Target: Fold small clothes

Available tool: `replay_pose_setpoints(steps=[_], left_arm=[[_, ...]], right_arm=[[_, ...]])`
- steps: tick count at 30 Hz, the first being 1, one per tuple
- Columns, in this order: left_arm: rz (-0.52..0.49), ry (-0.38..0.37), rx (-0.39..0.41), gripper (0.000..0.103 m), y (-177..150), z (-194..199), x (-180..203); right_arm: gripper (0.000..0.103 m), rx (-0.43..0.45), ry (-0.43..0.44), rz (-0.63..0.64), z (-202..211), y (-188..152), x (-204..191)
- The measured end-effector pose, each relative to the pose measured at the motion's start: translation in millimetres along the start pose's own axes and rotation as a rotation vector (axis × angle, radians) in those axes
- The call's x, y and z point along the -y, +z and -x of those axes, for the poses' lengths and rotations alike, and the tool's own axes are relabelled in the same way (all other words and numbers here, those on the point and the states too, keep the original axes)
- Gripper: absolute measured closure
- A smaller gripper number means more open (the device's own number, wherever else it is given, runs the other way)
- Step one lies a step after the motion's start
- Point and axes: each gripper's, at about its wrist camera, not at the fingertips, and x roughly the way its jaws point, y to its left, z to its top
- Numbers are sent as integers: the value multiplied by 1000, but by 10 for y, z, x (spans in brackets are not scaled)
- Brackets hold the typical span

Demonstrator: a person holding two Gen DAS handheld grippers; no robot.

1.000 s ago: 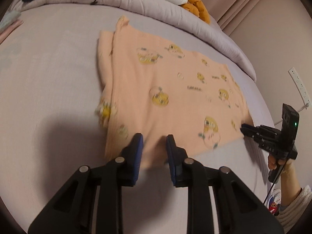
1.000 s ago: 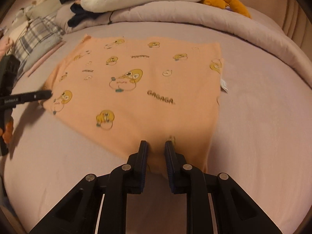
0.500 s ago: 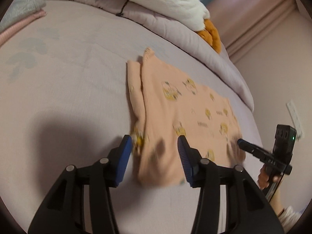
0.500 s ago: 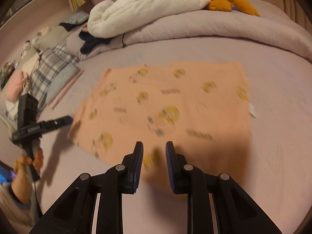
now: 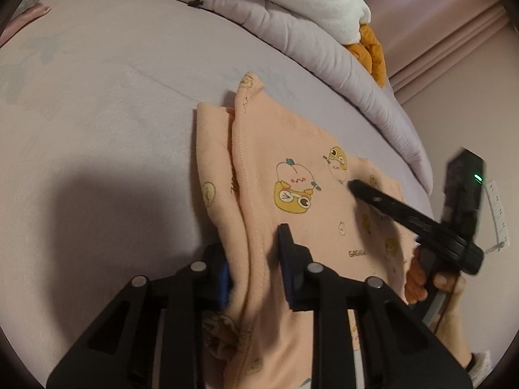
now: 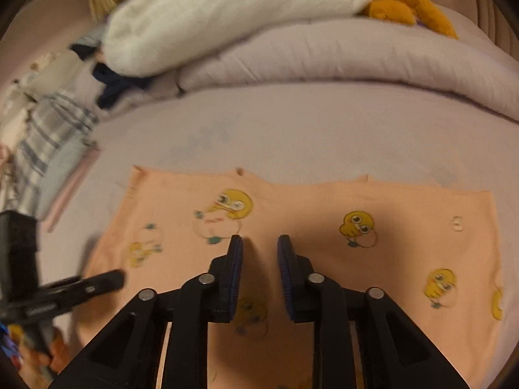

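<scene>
We log the peach cotton garment printed with yellow cartoon ducks (image 5: 301, 175) lying on the pale lilac bed sheet (image 5: 97, 103), filling the lower centre of both frames.

Left wrist view: the left gripper (image 5: 256, 269) has a bunched fold of the garment's edge between its blue pads, and its jaws are closing on that fold; the cloth rises up through the gap and drapes over the black fingers below. Only this view shows the doubled layer along the garment's left side. At the right of the frame we see the right gripper (image 5: 353, 186) side-on, its tip over the garment, with the hand (image 5: 431, 285) gripping its handle (jaws not readable from this angle).

Right wrist view: the right gripper (image 6: 259, 253) sits low over the garment (image 6: 324, 201), jaws narrowly apart. Cloth shows in the gap, but we cannot tell whether the pads pinch it. Only this view shows the garment's far hem running straight across mid-frame, the white fluffy blanket (image 6: 227, 9) on the rolled lilac duvet (image 6: 356, 61) at top, and the folded plaid cloth (image 6: 42, 142) at far left. The left gripper (image 6: 118, 278) enters at lower left, blurred.
</scene>
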Motion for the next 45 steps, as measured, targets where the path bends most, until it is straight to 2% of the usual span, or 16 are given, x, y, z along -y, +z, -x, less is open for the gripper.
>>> replay_pose_setpoints(steps=[3, 8, 12, 16, 18, 20, 22, 24, 26, 30, 32, 35, 36, 38, 41, 45], left_arm=[[-13, 2, -9, 82, 2, -13, -37], [-19, 4, -19, 82, 32, -30, -44], [-20, 6, -26, 82, 57, -40, -49], [-25, 17, -31, 82, 74, -51, -29], [-16, 21, -36, 83, 80, -50, -22], [-8, 31, -37, 87, 96, -25, 14], [-26, 42, -26, 89, 97, 29, 91], [-60, 39, -7, 89, 105, 103, 226], [-99, 47, 8, 90, 116, 152, 372], [-221, 64, 19, 90, 115, 174, 838], [-276, 78, 13, 90, 92, 133, 1031], [-362, 87, -20, 89, 18, -22, 1356], [-373, 88, -30, 89, -2, -66, 1405], [-409, 82, -76, 85, -77, -249, 1539], [-408, 61, -131, 76, -163, -406, 1566], [-347, -22, -200, 75, -275, -486, 1458]], right_arm=[[85, -8, -29, 34, -63, -21, -27], [85, -7, 4, 54, 198, -92, -21], [85, -16, 39, 119, 484, -388, -123], [85, -67, 67, 190, 633, -796, -215], [85, -107, 40, 237, 605, -979, -270], [85, -127, 23, 278, 627, -1077, -331], [85, -165, 44, 275, 686, -1075, -345], [85, -174, 114, 218, 761, -1011, -286], [85, -131, 234, 84, 822, -869, -111], [78, -34, 387, -178, 762, -660, 277], [64, -11, 497, -314, 641, -577, 465], [54, 20, 673, -487, 460, -496, 668], [51, 25, 698, -515, 433, -485, 691], [38, 24, 748, -597, 319, -451, 781], [36, 7, 751, -660, 212, -428, 859], [36, -29, 728, -654, 185, -460, 861]])
